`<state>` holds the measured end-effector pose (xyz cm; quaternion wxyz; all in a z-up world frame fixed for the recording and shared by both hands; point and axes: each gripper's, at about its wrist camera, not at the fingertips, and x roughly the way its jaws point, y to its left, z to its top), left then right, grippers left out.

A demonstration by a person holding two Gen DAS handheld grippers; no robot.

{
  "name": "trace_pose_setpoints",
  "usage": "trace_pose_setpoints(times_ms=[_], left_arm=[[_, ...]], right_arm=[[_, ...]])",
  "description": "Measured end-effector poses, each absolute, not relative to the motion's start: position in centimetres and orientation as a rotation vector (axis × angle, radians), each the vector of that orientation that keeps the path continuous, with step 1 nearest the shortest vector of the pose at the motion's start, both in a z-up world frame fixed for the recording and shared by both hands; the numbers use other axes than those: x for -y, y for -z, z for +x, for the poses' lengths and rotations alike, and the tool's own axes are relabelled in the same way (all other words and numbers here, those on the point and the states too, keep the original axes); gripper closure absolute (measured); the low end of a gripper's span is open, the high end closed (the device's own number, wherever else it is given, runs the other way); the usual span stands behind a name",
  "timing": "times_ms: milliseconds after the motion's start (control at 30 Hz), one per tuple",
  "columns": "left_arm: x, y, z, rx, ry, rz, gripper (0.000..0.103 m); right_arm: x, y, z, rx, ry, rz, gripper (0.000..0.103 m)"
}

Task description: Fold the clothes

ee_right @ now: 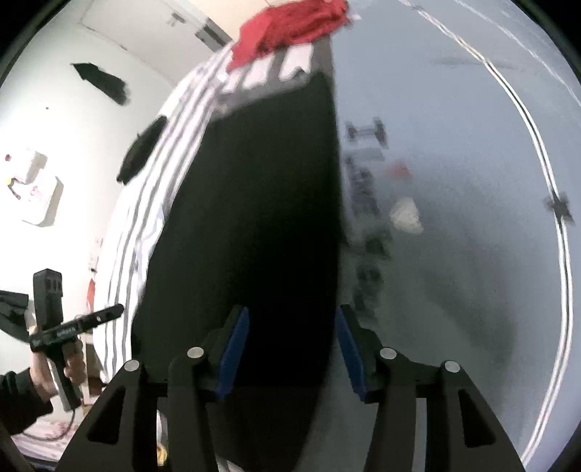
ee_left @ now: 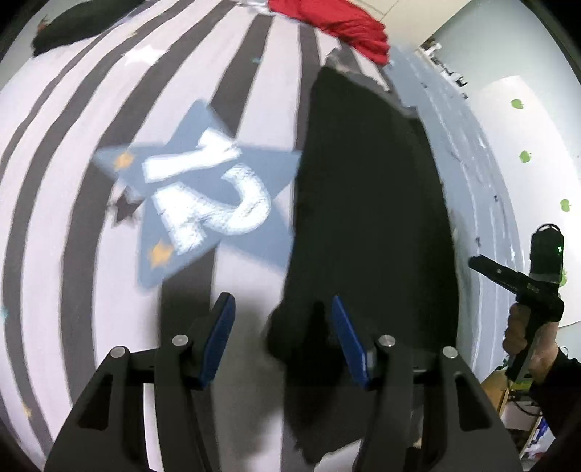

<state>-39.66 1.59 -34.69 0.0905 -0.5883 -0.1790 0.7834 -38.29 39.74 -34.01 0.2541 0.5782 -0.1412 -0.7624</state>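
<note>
A: Left gripper (ee_left: 281, 337) — what are the fingers doing?
B: Standing about half open, blue pads (ee_left: 219, 339) apart, gripping nothing. The near edge of the black garment (ee_left: 366, 203) is lying under the gap, not pinched.
A: Right gripper (ee_right: 292, 348)?
B: Same, jaws parted midway, nothing clamped. It's hanging over the black garment's near end, right at the bed's edge; grey floor (ee_right: 454, 218) is showing to the right.
A: Where's the garment sitting?
B: Lying flat as a long dark strip along the edge of the striped bedsheet (ee_left: 65, 152), just beside the blue star print (ee_left: 203, 196).
A: Other clothes?
B: Red garment (ee_left: 337, 21) is bunched at the far end of the bed. Another dark piece (ee_left: 76, 25) is lying at the far left.
A: Hands?
B: Each hand is gripping its tool's handle; the right hand (ee_left: 533, 341) is showing in the left view. Frames are blurring.
</note>
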Motion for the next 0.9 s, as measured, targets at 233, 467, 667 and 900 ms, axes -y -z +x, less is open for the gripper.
trace_pose_setpoints(times_ms=[233, 467, 667, 900], left_arm=[[-2.4, 35.9, -44.5, 0.486, -2.361, -1.694, 0.046], [-2.8, 37.3, -47.4, 0.477, -2.374, -1.695, 0.043], [-2.4, 37.4, -47.6, 0.482, -2.366, -1.712, 0.043], [-1.8, 37.9, -44.8, 0.493, -2.335, -1.777, 0.043]], right_arm=[[-36.0, 34.6, -41.7, 0.342, 2.155, 1.520, 0.057], [-36.0, 35.8, -42.7, 0.361, 2.186, 1.570, 0.052], [-36.1, 36.8, -42.3, 0.342, 2.171, 1.610, 0.052], [-37.3, 37.2, -40.3, 0.343, 2.132, 1.651, 0.052]])
